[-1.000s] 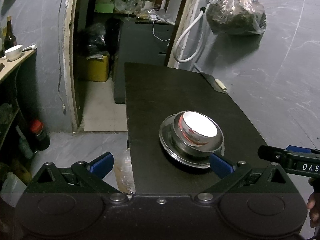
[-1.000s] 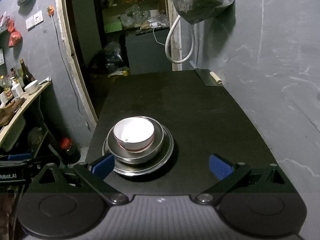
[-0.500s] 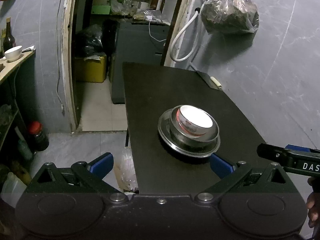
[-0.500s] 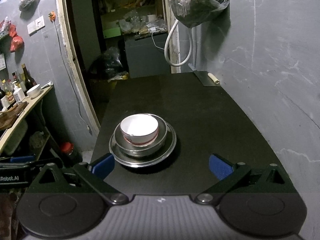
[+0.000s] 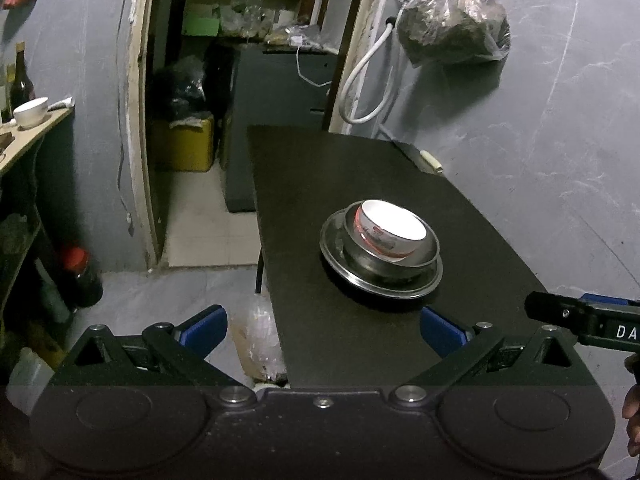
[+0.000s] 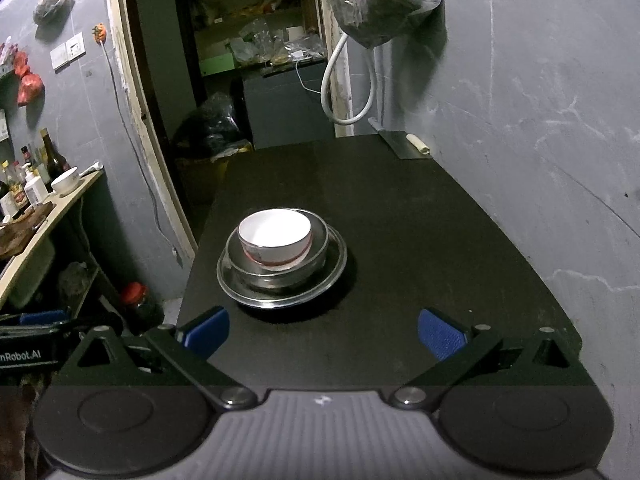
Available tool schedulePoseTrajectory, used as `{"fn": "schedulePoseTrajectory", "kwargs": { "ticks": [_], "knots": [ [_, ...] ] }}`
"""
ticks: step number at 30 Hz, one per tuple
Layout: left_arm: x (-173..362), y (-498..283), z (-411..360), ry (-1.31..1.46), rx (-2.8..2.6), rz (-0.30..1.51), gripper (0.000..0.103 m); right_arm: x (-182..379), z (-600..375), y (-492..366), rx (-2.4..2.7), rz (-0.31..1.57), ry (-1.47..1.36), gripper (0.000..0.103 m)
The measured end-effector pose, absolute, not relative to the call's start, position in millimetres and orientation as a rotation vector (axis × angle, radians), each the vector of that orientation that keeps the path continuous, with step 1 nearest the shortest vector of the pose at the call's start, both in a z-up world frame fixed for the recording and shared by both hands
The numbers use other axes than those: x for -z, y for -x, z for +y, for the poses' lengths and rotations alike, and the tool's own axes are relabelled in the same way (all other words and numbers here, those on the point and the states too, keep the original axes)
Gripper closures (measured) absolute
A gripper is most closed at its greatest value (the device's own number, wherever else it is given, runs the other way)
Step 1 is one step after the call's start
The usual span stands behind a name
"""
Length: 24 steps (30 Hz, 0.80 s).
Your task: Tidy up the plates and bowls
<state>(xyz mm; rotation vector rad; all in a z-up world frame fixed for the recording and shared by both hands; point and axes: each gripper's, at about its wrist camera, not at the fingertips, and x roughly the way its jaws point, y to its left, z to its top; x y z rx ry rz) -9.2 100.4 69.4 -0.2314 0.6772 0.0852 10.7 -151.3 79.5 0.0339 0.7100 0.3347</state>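
A white bowl with a red band [image 5: 390, 232] [image 6: 275, 237] sits inside a steel bowl [image 5: 428, 250] [image 6: 318, 250], which rests on a steel plate [image 5: 352, 274] [image 6: 336, 276] on the black table [image 5: 360, 176] [image 6: 400, 200]. My left gripper [image 5: 322, 330] stands open at the table's near left edge, short of the stack, with nothing between its blue fingertips. My right gripper [image 6: 324, 332] is open too, over the near edge, just behind the stack. Part of the right gripper's body [image 5: 584, 320] shows at the right of the left wrist view.
A grey wall [image 6: 540, 120] runs along the table's right side, with a hanging bag [image 5: 454, 28] and a white hose [image 6: 340, 88]. A knife [image 6: 416, 144] lies at the far right corner. Left of the table are an open doorway and a shelf [image 6: 48, 208] with bottles and a bowl.
Both grippers have drawn back and up from the stack, which now looks smaller and farther away. The stack itself has not moved. Both grippers stay open.
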Motion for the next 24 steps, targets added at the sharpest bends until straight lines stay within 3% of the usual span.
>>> {"fn": "schedulePoseTrajectory", "kwargs": {
  "ticks": [24],
  "knots": [
    [-52, 24, 92, 0.177, -0.102, 0.6, 0.001, -61, -153, 0, -0.344, 0.744, -0.028, 0.0]
  ]
}}
